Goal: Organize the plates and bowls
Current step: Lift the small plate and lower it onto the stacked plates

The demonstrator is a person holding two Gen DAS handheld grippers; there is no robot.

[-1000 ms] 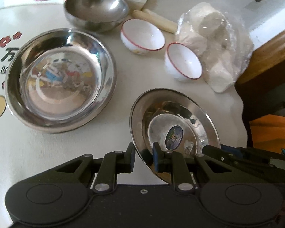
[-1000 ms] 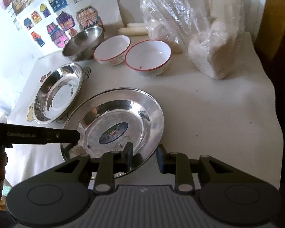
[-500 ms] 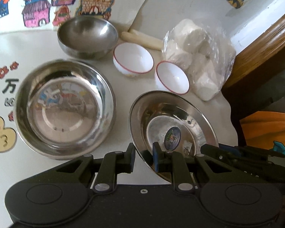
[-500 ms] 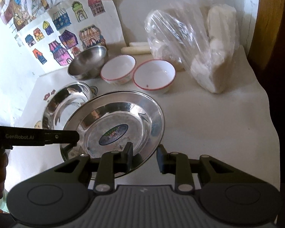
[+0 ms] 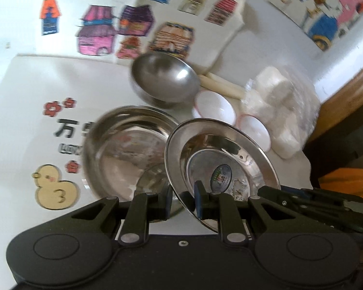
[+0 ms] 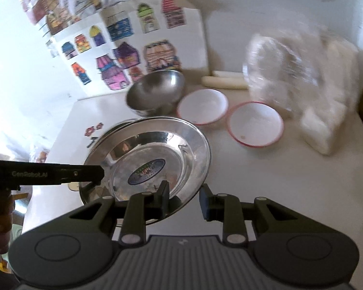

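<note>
Steel plate point(image 5: 220, 159) is pinched at its rim by my left claw point(image 5: 182, 199); my right claw point(image 6: 184, 199) is loose. Next I lower it into the big plate point(image 5: 123, 152) just ahead.

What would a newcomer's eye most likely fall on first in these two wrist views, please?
Probably the shiny steel plate with a sticker at its centre, pinched at its rim by the left gripper and tilted above a second steel plate on the table. Behind stand a steel bowl, two red-rimmed white bowls and bright house drawings.
</note>
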